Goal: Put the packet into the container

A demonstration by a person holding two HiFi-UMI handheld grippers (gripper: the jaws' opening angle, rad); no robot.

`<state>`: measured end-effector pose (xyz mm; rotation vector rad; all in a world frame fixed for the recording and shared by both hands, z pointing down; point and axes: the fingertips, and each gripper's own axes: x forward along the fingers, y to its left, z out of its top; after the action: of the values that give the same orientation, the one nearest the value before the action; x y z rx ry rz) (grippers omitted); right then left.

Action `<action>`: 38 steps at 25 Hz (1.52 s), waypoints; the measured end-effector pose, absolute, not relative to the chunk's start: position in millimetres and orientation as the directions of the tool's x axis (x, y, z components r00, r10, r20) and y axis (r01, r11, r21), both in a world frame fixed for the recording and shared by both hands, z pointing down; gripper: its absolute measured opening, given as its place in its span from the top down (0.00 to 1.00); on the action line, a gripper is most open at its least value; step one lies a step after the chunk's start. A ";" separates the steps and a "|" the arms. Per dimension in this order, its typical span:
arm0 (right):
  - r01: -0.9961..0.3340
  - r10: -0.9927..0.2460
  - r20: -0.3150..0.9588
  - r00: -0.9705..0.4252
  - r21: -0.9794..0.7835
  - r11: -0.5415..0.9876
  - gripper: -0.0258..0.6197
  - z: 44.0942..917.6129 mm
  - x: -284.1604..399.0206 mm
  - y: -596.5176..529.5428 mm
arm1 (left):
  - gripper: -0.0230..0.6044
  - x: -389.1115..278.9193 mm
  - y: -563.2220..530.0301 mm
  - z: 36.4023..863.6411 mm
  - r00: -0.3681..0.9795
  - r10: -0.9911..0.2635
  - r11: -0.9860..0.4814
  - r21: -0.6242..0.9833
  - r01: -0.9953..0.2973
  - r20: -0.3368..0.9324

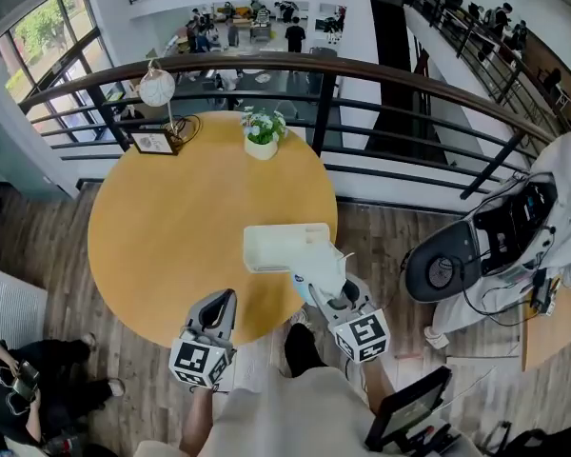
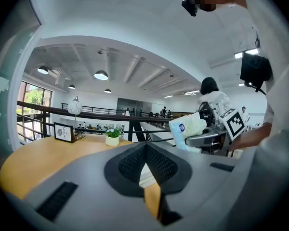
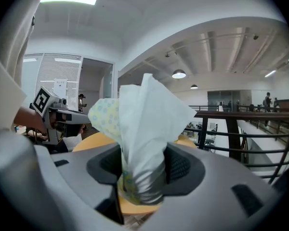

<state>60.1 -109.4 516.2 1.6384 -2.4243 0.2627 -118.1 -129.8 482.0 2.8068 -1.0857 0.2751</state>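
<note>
On the round desk (image 1: pixel 162 227), well behind the container and to its left, stand a small framed picture (image 1: pixel 153 142) and a globe lamp (image 1: pixel 157 88) side by side, and a little potted plant (image 1: pixel 263 131) sits almost straight behind it. Nearer than the container and to its left, the left gripper (image 1: pixel 225 300) hovers over the desk's near edge with its jaws closed together and nothing between them. The white container (image 1: pixel 271 246) lies toward the desk's near right side. At the container's near right corner is the packet (image 1: pixel 316 268) – pale, with a blue end – held above the desk, its far end overlapping that corner from overhead. The right gripper (image 1: pixel 329 288), just nearer than the container, is clamped on the packet's crinkled middle – both pads pressing in.
</note>
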 end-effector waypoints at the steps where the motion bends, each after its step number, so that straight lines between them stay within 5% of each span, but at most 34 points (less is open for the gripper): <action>1: -0.927 -0.890 0.268 -0.369 -0.037 0.373 0.62 516.7 63.9 -118.1 | 0.96 -113.9 -139.3 480.5 0.723 -0.658 -0.732 0.044 -0.680 0.212; 15: -0.877 -0.839 0.271 -0.471 -0.040 0.479 0.62 511.6 103.4 -238.5 | 0.96 -78.0 -242.7 472.2 0.633 -0.737 -0.645 0.031 -0.763 0.236; 27: -0.794 -0.738 0.393 -0.549 0.031 0.607 0.62 532.9 67.0 -259.9 | 0.96 -99.9 -257.2 486.8 0.582 -0.767 -0.586 0.074 -0.807 0.273; 34: -0.518 -0.633 0.639 -0.436 0.397 0.758 0.62 567.7 27.5 -245.6 | 0.96 -121.4 -272.3 487.6 0.587 -0.766 -0.581 0.107 -0.807 0.262; 38: -0.401 -0.570 0.719 -0.399 0.422 0.813 0.62 588.2 11.2 -234.6 | 0.96 -131.8 -276.2 489.9 0.585 -0.772 -0.572 0.129 -0.810 0.250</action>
<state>11.2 -234.6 588.2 0.7176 -2.0425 -0.2230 -131.8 -276.2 489.9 2.5862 -1.3129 0.2429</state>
